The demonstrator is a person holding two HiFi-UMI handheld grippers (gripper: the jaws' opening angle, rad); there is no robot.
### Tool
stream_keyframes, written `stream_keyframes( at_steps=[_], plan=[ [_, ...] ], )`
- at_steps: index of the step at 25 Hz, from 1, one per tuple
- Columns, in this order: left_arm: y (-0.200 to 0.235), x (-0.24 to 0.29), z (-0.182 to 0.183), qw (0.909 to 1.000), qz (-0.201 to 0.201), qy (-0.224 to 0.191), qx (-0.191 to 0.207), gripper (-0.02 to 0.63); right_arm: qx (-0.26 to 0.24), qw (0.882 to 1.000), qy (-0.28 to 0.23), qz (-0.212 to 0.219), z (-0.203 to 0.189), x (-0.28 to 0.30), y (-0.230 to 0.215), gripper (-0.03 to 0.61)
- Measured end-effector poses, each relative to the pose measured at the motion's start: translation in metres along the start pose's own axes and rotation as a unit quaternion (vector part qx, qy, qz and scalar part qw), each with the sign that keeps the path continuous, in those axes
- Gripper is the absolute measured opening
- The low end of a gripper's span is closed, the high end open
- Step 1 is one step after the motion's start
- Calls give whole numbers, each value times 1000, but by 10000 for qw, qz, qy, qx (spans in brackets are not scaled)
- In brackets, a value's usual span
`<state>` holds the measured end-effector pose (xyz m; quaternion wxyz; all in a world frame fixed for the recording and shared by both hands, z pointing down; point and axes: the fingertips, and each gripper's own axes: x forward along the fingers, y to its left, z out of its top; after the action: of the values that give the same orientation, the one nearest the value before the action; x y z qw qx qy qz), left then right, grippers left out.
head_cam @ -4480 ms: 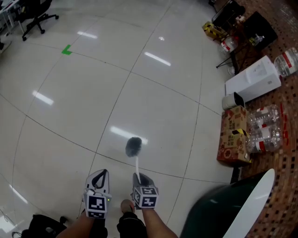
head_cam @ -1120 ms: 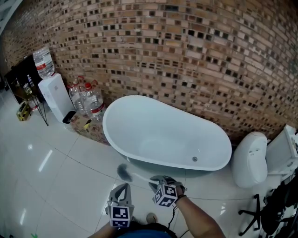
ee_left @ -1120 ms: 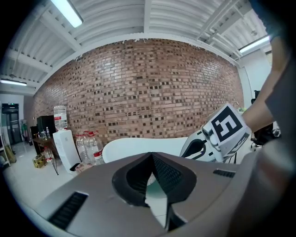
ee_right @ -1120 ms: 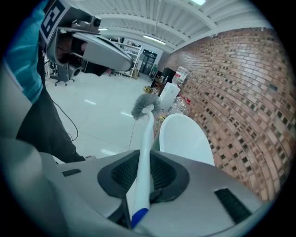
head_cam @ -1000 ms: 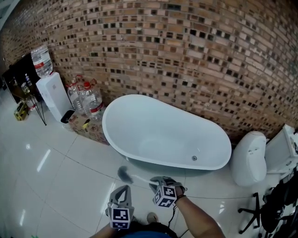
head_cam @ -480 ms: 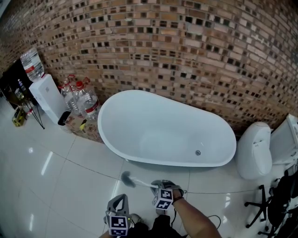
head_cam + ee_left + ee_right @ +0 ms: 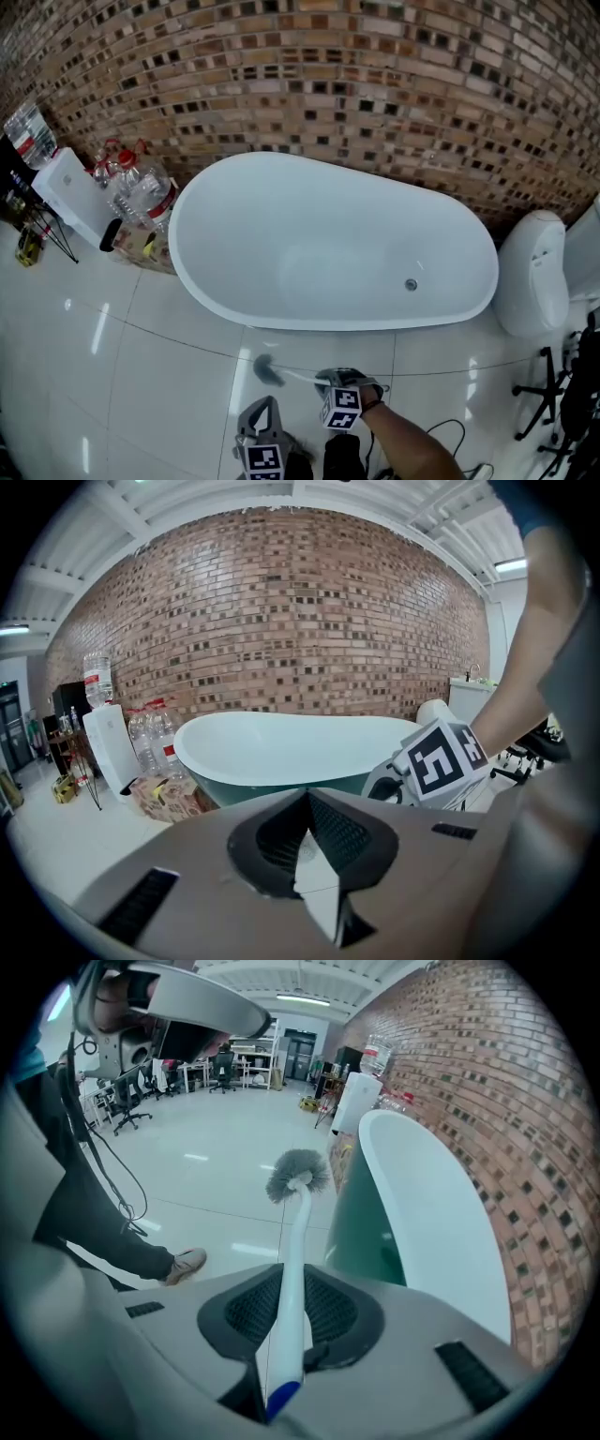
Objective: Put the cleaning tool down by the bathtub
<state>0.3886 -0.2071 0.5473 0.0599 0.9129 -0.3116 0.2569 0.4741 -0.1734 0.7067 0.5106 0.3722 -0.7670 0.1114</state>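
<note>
right tool (image 7: 326,380): is clamping the white handle of the brush (image 7: 268,370); in the right gripper view the handle (image 7: 293,1260) is running straight up between the pads of the tool (image 7: 291,1321), blue butt end sticking out behind them
brush: is hanging over the floor (image 7: 159,375), just in front of the near side of the bathtub (image 7: 328,234); grey bristle head is pointing left in the head view; cannot tell if the head is touching the floor
brush vs tub: in the right gripper view the head is sitting beside the tub's dark green outer wall (image 7: 361,1222), not inside the tub
left tool (image 7: 263,414): is sitting closed and carrying nothing, tips meeting (image 7: 305,803); is hovering low, left of the right tool
bathtub: white oval, is standing along the brick wall (image 7: 328,75)
toilet (image 7: 534,272): is standing at the tub's right end
water bottles (image 7: 141,192): are standing at the tub's left end, next to a white dispenser (image 7: 70,192)
forearm (image 7: 412,448): is reaching in from the bottom edge behind the right tool
</note>
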Motion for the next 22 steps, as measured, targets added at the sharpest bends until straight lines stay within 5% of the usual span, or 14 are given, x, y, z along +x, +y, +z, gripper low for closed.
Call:
stream_keyframes(
  at_steps=[6,22],
  plan=[
    [0,73,-44,9996,-115,-17,272,5,-133,9999,85,39,-42,70,-5,80],
    [-23,206,-192,9998,-124,62,147,5,-295,9994,160,-7,-149,235,-2,80]
  ],
)
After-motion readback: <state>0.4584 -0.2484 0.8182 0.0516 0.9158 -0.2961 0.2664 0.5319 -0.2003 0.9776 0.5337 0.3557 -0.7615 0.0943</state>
